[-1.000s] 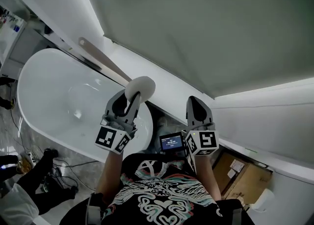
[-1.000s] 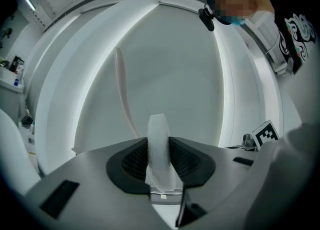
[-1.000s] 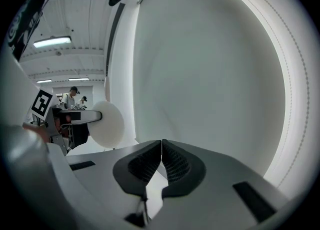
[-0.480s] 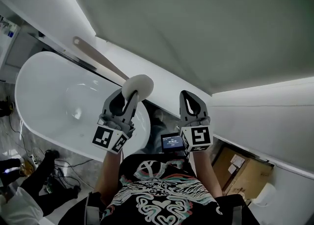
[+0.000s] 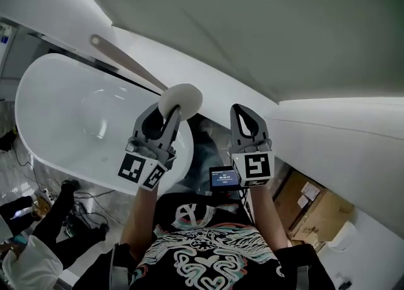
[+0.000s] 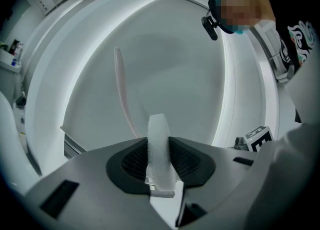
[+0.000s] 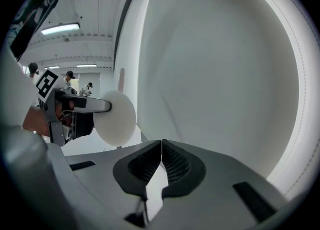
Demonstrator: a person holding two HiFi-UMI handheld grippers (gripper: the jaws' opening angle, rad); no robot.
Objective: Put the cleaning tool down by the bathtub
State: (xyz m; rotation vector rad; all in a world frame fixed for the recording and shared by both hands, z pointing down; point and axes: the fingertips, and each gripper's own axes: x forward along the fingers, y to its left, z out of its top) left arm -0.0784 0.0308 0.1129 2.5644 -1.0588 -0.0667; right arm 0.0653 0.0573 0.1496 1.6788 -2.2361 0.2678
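**Set-down: lower level, release late**

Tub (image 5: 44, 105) sits left of your left gripper (image 5: 161, 120), jaws part-open, clamped on the pad (image 5: 181, 99); handle (image 5: 123, 60) juts ahead. Lower it level beside the rim, then open. Right gripper (image 5: 245, 120): closed, empty; keep clear.

A brown cardboard box (image 5: 314, 205) sits at lower right. A small lit screen (image 5: 223, 177) glows at lower centre. Dark cables (image 5: 88, 203) tangle on the pale floor (image 5: 16, 159) at lower left.

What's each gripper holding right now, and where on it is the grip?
The left gripper is clamped on the cleaning tool by its round white pad; the long handle sticks out free beyond. The right gripper is shut, empty.
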